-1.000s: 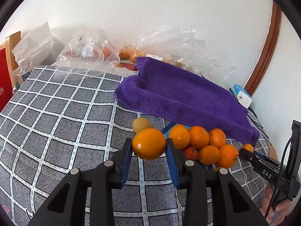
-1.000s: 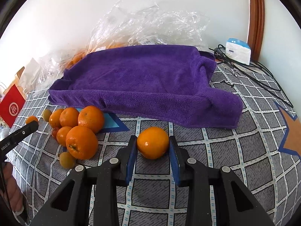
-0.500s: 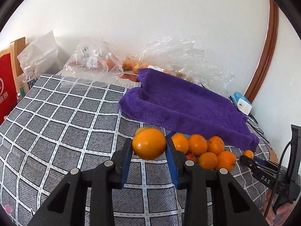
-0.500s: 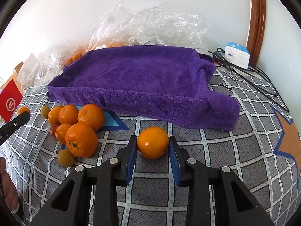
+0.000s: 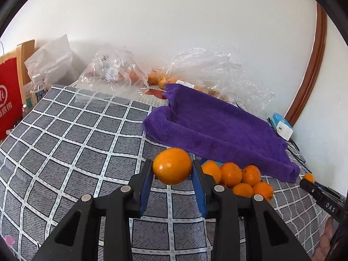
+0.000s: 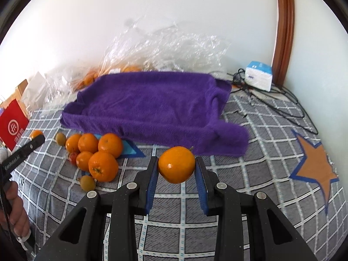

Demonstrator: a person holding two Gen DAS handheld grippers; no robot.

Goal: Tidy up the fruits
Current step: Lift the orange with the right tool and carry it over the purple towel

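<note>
Still early: each hand-held gripper carries one orange, and nothing has been laid on the purple towel [image 6: 152,104] yet. The left hand-held gripper [image 5: 172,169] is clamped on an orange [image 5: 172,165], held clear of the checked surface [image 5: 71,143], near the towel's near-left corner. The right hand-held gripper [image 6: 176,167] is clamped on a second orange [image 6: 176,164], held up just in front of the towel's near edge.

Left to do, by the look of it: the loose pile [image 6: 95,152] on the surface, between the two grippers and just near of the towel. About five oranges are counted there, plus a small red fruit and two small yellow-brown ones. More fruit is seen in clear plastic bags [image 5: 117,74] at the far wall; whether those count cannot be told.

Held oranges: round, glossy, bright, slightly dimpled skin; a short stem shows on the right one. Both look firm, no squashing visible at the pads.
</note>
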